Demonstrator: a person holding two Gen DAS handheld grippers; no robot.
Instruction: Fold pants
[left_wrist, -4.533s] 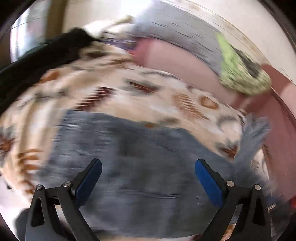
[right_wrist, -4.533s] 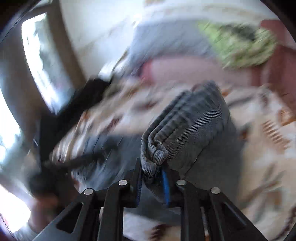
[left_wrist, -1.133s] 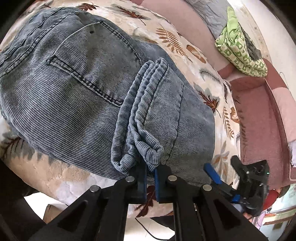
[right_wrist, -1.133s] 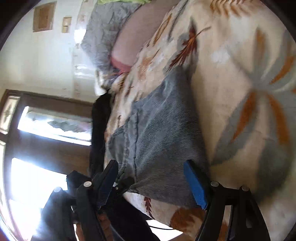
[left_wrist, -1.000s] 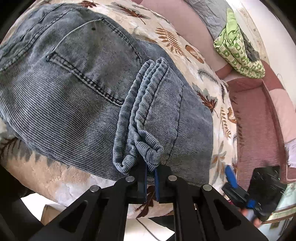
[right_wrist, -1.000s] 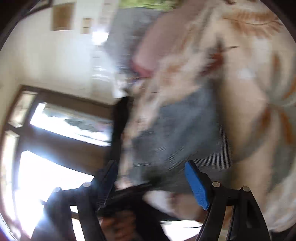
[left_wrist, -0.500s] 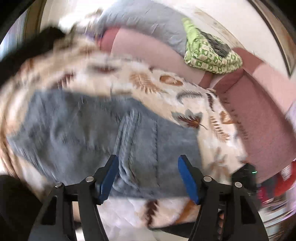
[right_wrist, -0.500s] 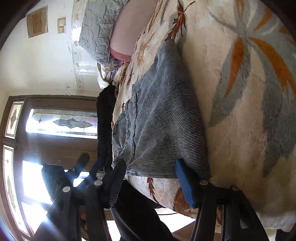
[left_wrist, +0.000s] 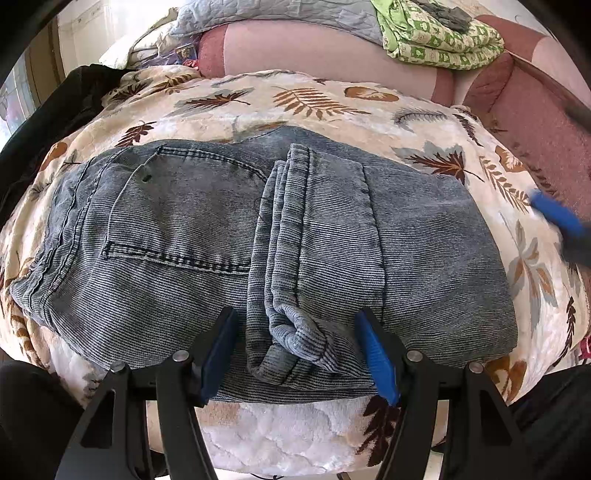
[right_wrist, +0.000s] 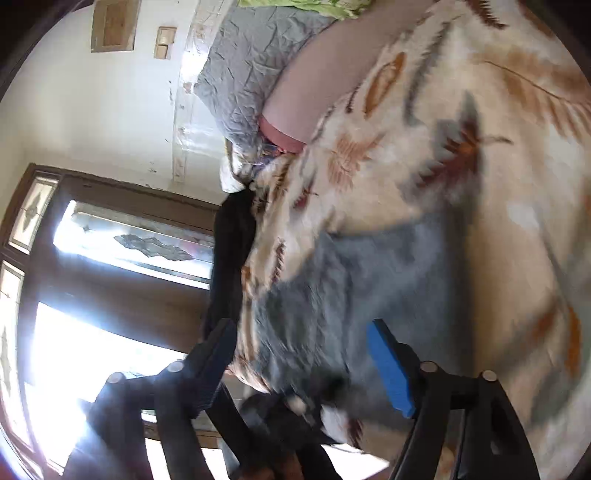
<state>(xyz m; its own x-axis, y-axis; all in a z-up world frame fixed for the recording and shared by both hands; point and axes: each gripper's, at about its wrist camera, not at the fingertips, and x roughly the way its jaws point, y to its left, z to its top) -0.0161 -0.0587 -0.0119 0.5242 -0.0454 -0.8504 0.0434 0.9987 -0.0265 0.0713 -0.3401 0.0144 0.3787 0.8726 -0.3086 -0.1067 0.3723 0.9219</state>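
Note:
The blue-grey corduroy pants (left_wrist: 207, 236) lie folded on a leaf-patterned blanket (left_wrist: 310, 99). The leg hems (left_wrist: 295, 332) rest on top across the middle, back pocket to the left. My left gripper (left_wrist: 299, 354) is open and empty, its blue pads either side of the hems at the near edge. My right gripper (right_wrist: 303, 365) is open and empty, tilted sideways beside the pants (right_wrist: 332, 288), which look blurred there. One of its blue fingers (left_wrist: 557, 214) shows at the right edge of the left wrist view.
A pink sofa back (left_wrist: 314, 51) runs behind the blanket, with a grey quilt (left_wrist: 280, 14) and a folded green cloth (left_wrist: 439, 33) on it. A black garment (left_wrist: 51, 110) lies at the left. A bright window and dark door frame (right_wrist: 122, 236) are beyond.
My left gripper was shut on the leg hems a second ago; it has let go, opened and pulled back. My right gripper stayed open and swung about beside the pants.

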